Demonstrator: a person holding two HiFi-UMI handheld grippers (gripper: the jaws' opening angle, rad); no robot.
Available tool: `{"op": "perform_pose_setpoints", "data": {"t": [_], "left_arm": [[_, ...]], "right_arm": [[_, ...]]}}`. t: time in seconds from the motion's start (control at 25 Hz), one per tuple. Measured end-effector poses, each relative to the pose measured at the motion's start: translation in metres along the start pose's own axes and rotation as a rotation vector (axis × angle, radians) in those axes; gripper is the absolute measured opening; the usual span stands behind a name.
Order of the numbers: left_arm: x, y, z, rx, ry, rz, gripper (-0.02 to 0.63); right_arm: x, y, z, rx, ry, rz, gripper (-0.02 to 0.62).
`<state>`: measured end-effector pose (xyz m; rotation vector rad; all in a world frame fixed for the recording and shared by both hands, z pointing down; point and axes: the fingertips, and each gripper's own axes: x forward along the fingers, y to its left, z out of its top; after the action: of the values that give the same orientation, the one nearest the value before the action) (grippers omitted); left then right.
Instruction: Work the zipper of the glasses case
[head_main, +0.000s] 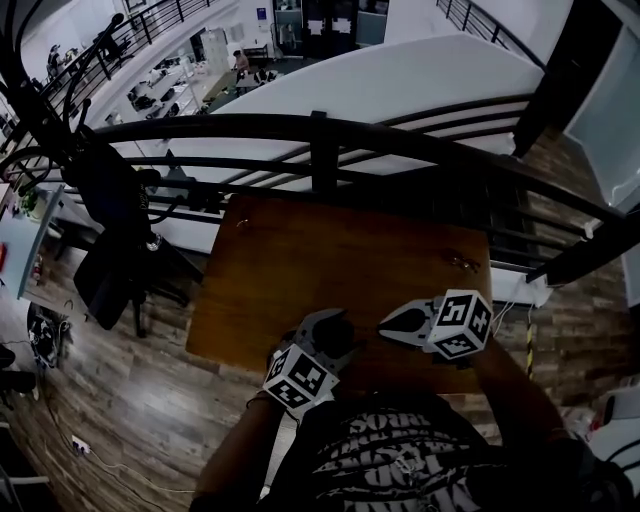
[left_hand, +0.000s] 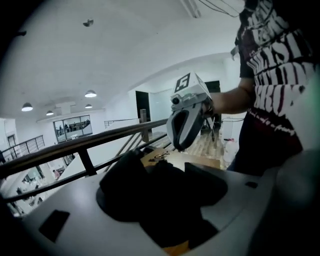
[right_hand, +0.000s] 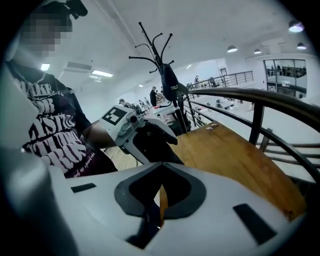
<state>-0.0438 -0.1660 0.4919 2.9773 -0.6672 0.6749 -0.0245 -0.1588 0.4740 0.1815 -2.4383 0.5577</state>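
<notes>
Head view: your left gripper (head_main: 333, 338) hangs over the near edge of the desk (head_main: 340, 250), clamped on the dark glasses case (head_main: 338, 322); your right gripper (head_main: 388, 324) points at the case from just beside it, its jaws together; closed like that, it can only prod the case, not catch a zipper pull.

Left gripper view: the jaws stand wide with the black case bulking between them, pads on it; neither the zipper nor its pull can be made out here; the hold looks to sit on rounded sides, so a hard tug along the zip could twist the case or slide it out.

Right gripper view: the tips meet with only a sliver of desk showing between them, nothing pinched; the case sits ahead in your other gripper; you could take this for a grip on the pull when it is shut on air; a dropped case would land by the near edge and might go over.
</notes>
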Motion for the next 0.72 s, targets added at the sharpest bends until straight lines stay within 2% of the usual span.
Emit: {"op": "perform_pose_setpoints", "data": {"t": [0.2, 0.24, 0.32, 0.6, 0.72], "left_arm": [[0.007, -0.008, 0.007, 0.184, 0.071, -0.007, 0.282], [0.009, -0.011, 0.009, 0.211, 0.074, -0.014, 0.282], [0.01, -0.017, 0.01, 0.246, 0.076, -0.029, 0.282], [-0.001, -0.019, -0.001, 0.272, 0.095, -0.018, 0.282], [-0.005, -0.017, -0.007, 0.268, 0.103, -0.014, 0.282]], "right_arm": [[0.01, 0.023, 0.031, -0.018, -0.051, 0.058, 0.009], [0.013, 0.024, 0.035, -0.024, -0.042, 0.065, 0.061], [0.018, 0.021, 0.037, -0.036, -0.011, 0.067, 0.084], [0.035, 0.029, 0.037, 0.031, 0.022, 0.17, 0.083], [0.041, 0.037, 0.038, 0.028, 0.019, 0.217, 0.021]]}}
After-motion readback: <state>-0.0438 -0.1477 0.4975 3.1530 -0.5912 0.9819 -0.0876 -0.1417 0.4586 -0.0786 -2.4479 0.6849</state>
